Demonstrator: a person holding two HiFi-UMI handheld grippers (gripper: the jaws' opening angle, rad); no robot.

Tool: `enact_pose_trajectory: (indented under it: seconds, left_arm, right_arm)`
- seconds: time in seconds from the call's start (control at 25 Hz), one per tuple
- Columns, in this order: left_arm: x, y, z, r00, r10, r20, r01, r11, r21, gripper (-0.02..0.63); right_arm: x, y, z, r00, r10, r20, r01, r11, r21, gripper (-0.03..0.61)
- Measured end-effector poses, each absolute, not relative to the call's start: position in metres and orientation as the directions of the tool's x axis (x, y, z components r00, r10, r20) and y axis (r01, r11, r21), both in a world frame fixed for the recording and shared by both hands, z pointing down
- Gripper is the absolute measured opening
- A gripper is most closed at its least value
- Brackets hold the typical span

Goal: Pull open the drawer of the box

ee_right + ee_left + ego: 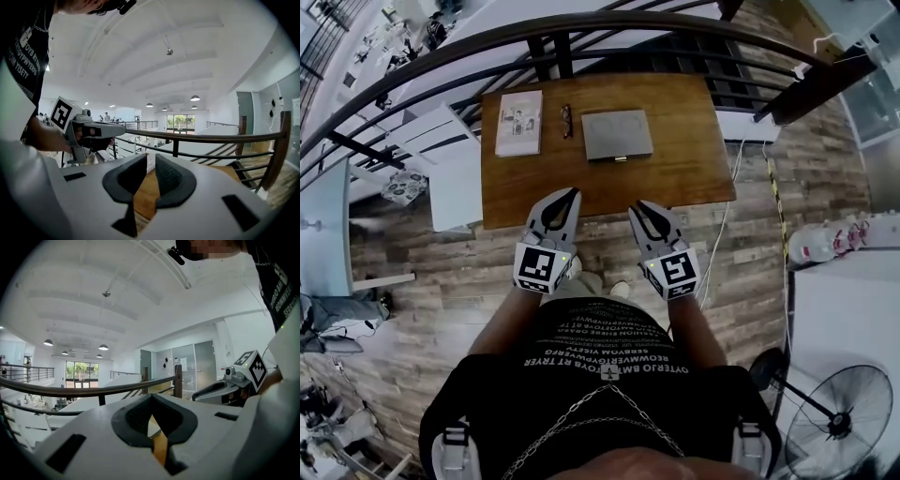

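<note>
In the head view a flat grey box [617, 134] lies on the brown wooden table [694, 178], with a small brass pull [621, 158] on its near edge. Both grippers hover over the table's near edge, well short of the box. My left gripper [573, 193] [151, 398] is shut, its tips meeting with nothing between them. My right gripper [637, 206] [151, 157] stands open by a narrow gap and is empty. Each gripper view shows the other gripper beside it; the box is not visible in either.
A white booklet [518, 122] and a pair of glasses [567, 120] lie left of the box. A dark curved railing [581, 33] runs behind the table. A white bench [455, 183] stands at the table's left, and a floor fan [839, 422] at lower right.
</note>
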State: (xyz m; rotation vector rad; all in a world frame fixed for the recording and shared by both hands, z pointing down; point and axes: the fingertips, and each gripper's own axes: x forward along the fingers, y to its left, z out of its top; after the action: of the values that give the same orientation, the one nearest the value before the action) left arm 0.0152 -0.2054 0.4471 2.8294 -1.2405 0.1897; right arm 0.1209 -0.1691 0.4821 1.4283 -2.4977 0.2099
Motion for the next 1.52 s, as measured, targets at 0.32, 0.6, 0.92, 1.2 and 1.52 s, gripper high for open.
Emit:
enact_pose_trajectory:
  seconds: [0.32,0.6,0.92,1.2,1.52]
  left_arm:
    - [0.007,-0.247,0.449,0.707,-0.695,0.131,-0.702,-0.713,0.009,-0.001]
    - [0.008,-0.281,0.446,0.739,-0.662,0.122,-0.667,-0.745,-0.008,-0.002]
    - [-0.014,-0.316,0.438,0.740,-0.664,0.107,-0.667,-0.745,-0.016,-0.002]
    - [-0.033,-0.336,0.439,0.746,-0.659,0.095,-0.661,-0.751,-0.015,-0.001]
    - [-0.043,-0.340,0.441,0.757,-0.647,0.091,-0.650,-0.760,0.001,-0.002]
  right_arm:
    - [0.106,-0.208,0.478,-0.453,-0.842,0.293,-0.878,0.479,0.018,0.046]
    - [0.096,-0.244,0.469,-0.426,-0.864,0.269,-0.891,0.452,0.039,0.046]
    - [0.080,-0.275,0.463,-0.404,-0.875,0.267,-0.900,0.433,0.058,0.043]
    - [0.083,-0.299,0.456,-0.349,-0.905,0.242,-0.920,0.380,0.092,0.043]
    - [0.104,-0.306,0.472,-0.279,-0.918,0.281,-0.949,0.309,0.068,0.043]
